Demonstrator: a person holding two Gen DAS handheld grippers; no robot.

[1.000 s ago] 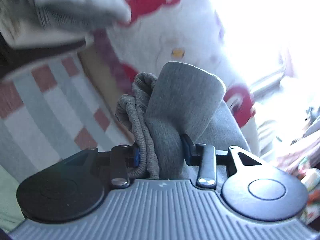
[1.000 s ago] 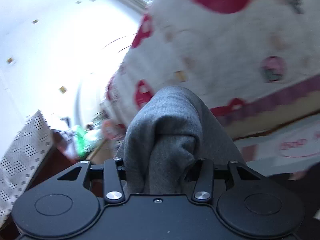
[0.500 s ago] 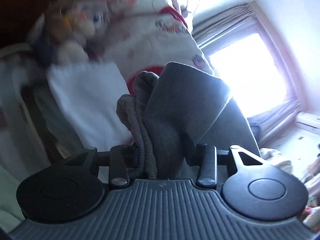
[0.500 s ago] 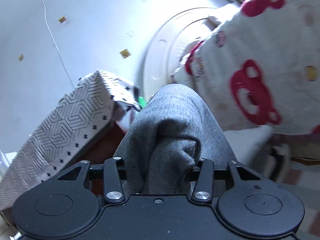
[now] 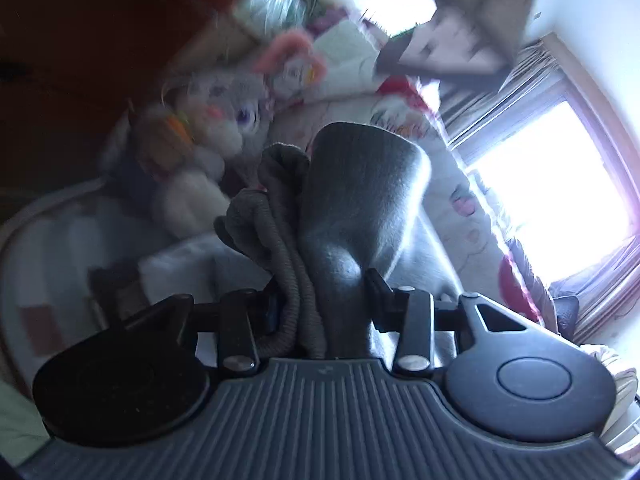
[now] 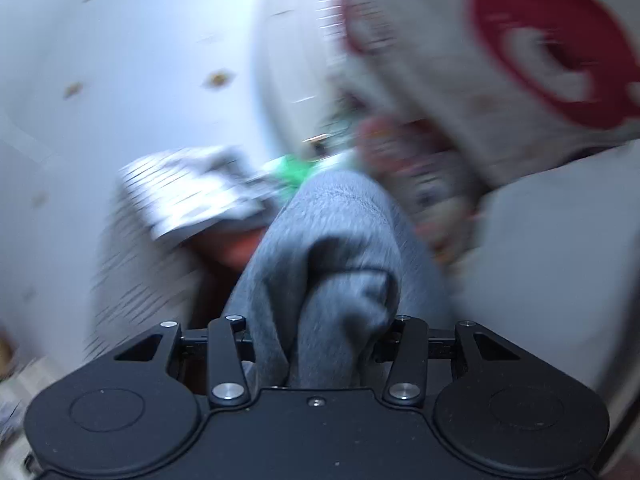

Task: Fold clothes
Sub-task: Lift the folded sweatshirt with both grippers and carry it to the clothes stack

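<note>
The grey garment [image 5: 360,208] is off any surface, bunched and clamped at two places: the left gripper [image 5: 326,300] has its fingers [image 5: 378,292] clenched on a thick wad that includes a ribbed elastic edge [image 5: 280,264], probably a waistband or cuff, and the right gripper [image 6: 320,336] has its fingers clenched on a rounded fold of the same grey knit [image 6: 336,248]. In both wrist views the cloth fills the gap between the fingers and bulges out ahead of them.

As a judgement, the fold is at an early or middle stage — the garment is being carried or spread between the two hands, not laid flat, and no finished crease or tidy rectangle shows. What seems left is to lay it on a surface, smooth it, fold it over and set it down.

Much is hidden. The cloth blocks the centre of both views, so the rest of the garment, its kind and how it hangs below the grippers cannot be made out. No bed surface or worktop shows under it. The right view is heavily smeared; only a white quilt with red bear shapes [image 6: 552,52], a patterned box [image 6: 188,196] and a pale wall are readable. The left view is dark against a bright window [image 5: 560,192] — soft toys [image 5: 224,120] and the quilt sit behind, blurred. Neither hand of the person is visible.
</note>
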